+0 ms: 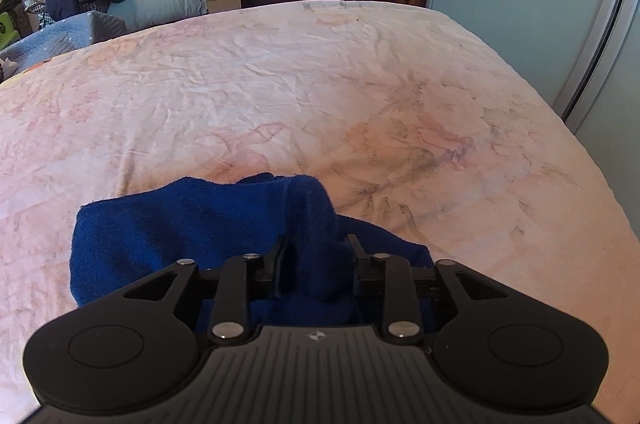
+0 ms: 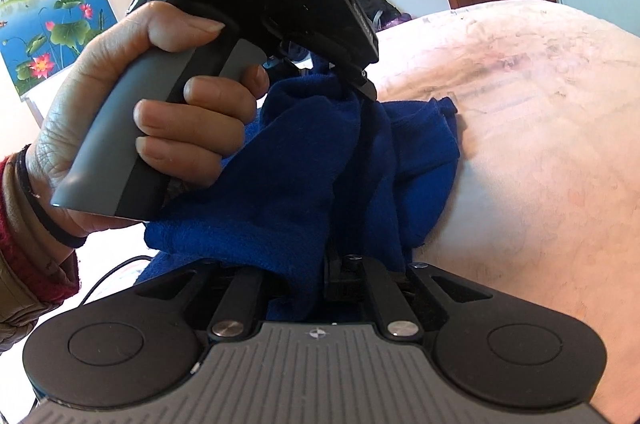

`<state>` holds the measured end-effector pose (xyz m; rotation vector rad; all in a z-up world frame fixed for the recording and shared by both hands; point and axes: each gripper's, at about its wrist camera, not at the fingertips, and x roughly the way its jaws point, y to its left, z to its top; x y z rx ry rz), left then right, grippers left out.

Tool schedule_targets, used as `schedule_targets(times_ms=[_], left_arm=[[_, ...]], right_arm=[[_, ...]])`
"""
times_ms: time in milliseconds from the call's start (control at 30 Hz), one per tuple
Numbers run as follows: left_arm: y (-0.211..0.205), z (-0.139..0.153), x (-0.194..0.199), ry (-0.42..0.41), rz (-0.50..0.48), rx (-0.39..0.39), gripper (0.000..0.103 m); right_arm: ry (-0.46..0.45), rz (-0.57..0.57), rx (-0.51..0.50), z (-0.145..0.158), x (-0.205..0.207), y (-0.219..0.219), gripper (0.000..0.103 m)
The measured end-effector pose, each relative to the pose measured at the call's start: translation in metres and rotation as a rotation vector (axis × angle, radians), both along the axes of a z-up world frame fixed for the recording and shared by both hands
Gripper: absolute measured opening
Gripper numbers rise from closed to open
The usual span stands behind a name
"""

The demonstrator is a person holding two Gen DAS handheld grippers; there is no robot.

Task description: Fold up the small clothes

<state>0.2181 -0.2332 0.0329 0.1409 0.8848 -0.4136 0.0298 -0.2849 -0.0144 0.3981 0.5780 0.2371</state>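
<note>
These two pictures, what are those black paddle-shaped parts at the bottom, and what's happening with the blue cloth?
The black parts are hand-held grippers, one per hand, each with a camera looking along its fingers. One picture looks from the left gripper, the other from the right gripper, which also shows the left hand around its grey handle. A dark blue fleece garment lies on a bed with a pale floral sheet. A raised fold of it stands between the left gripper's fingers, which look parted. Fabric also runs between the right gripper's fingers; whether they pinch it is unclear.
</note>
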Motion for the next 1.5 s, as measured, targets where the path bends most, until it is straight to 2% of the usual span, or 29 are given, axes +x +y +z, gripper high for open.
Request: schedule_targets(times_ms=[33, 100, 300, 433, 533, 633, 733, 800, 867, 933, 1000, 1067, 1200, 1333, 1500], left_arm=[[0.000, 0.001, 0.000, 0.002, -0.002, -0.008, 0.050], [0.001, 0.004, -0.001, -0.012, 0.000, -0.021, 0.064], [0.018, 0.032, -0.001, -0.080, 0.040, -0.082, 0.066], [0.048, 0.047, -0.003, -0.152, 0.118, -0.087, 0.077], [0.065, 0.043, -0.013, -0.196, 0.148, -0.010, 0.077], [0.077, 0.032, -0.028, -0.223, 0.162, 0.072, 0.077], [0.088, 0.019, -0.040, -0.222, 0.185, 0.127, 0.077], [0.096, 0.011, -0.046, -0.203, 0.192, 0.133, 0.077], [0.103, 0.006, -0.051, -0.176, 0.198, 0.121, 0.077], [0.107, 0.002, -0.056, -0.153, 0.195, 0.110, 0.077], [0.109, -0.001, -0.063, -0.153, 0.191, 0.106, 0.077], [0.109, -0.004, -0.068, -0.160, 0.182, 0.118, 0.078], [0.109, -0.010, -0.073, -0.156, 0.173, 0.121, 0.078], [0.112, -0.014, -0.076, -0.146, 0.172, 0.111, 0.078], [0.116, -0.015, -0.080, -0.146, 0.173, 0.098, 0.080]], right_arm=[[0.003, -0.001, 0.004, -0.001, 0.000, -0.001, 0.017], [0.006, -0.001, 0.008, -0.002, 0.001, -0.002, 0.017], [0.012, 0.000, 0.027, -0.007, 0.005, -0.005, 0.016], [0.025, -0.002, 0.090, -0.012, 0.008, -0.014, 0.016], [0.050, -0.004, 0.187, -0.017, 0.010, -0.024, 0.021], [0.079, -0.014, 0.341, -0.025, 0.013, -0.038, 0.028], [0.084, -0.020, 0.511, -0.033, 0.014, -0.051, 0.046], [0.080, -0.021, 0.553, -0.034, 0.016, -0.053, 0.051], [0.090, -0.042, 0.553, -0.035, 0.020, -0.052, 0.042], [0.111, -0.074, 0.577, -0.037, 0.023, -0.056, 0.026], [0.101, -0.107, 0.673, -0.040, 0.021, -0.063, 0.016], [0.092, -0.131, 0.745, -0.044, 0.021, -0.075, 0.016], [0.136, -0.159, 0.715, -0.054, 0.022, -0.084, 0.014], [0.133, -0.154, 0.682, -0.052, 0.021, -0.082, 0.023], [0.136, -0.162, 0.690, -0.053, 0.023, -0.083, 0.024]])
